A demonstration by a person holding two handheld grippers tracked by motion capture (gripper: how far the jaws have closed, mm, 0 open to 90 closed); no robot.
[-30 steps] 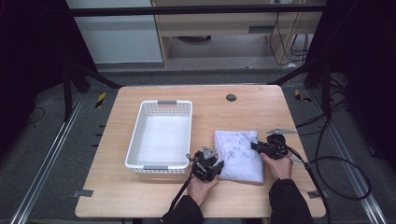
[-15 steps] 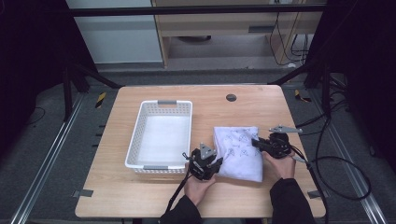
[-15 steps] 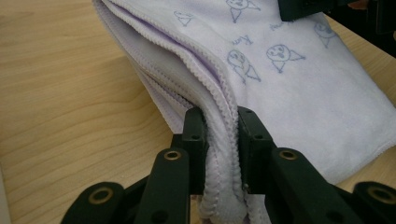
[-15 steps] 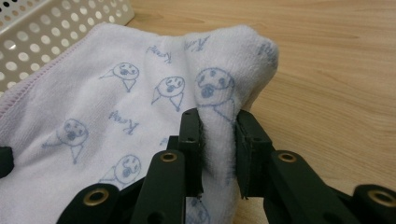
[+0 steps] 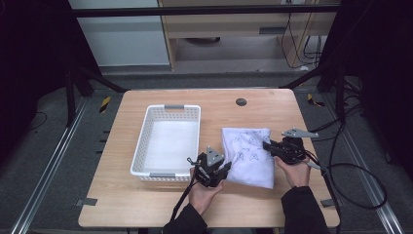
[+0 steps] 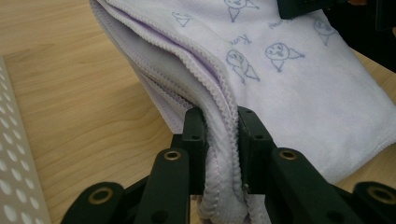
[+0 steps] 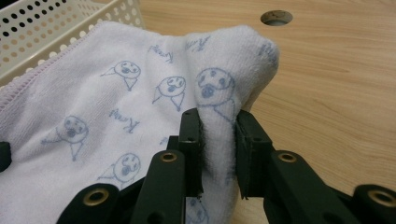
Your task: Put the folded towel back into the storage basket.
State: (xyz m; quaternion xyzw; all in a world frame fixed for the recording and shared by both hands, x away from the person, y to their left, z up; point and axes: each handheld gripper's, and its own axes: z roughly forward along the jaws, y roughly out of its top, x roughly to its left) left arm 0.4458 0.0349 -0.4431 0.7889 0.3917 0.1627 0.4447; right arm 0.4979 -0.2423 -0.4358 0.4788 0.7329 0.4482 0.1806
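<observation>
A folded pale lilac towel printed with small blue cartoon faces lies on the wooden table right of the basket. My left gripper is shut on the towel's stitched layered edge at its near left side. My right gripper is shut on a pinched-up fold of the towel at its right side. In the left gripper view the towel spreads away to the right, slightly lifted at the held edge.
A white perforated plastic basket stands left of the towel, and its corner is close behind the cloth. A round cable hole is set in the table at the back. Cables trail off the right edge.
Both grippers have shifted slightly: the left moved a little left and back along the towel's near edge, the right stayed at the right side. Both keep hold of the towel.
</observation>
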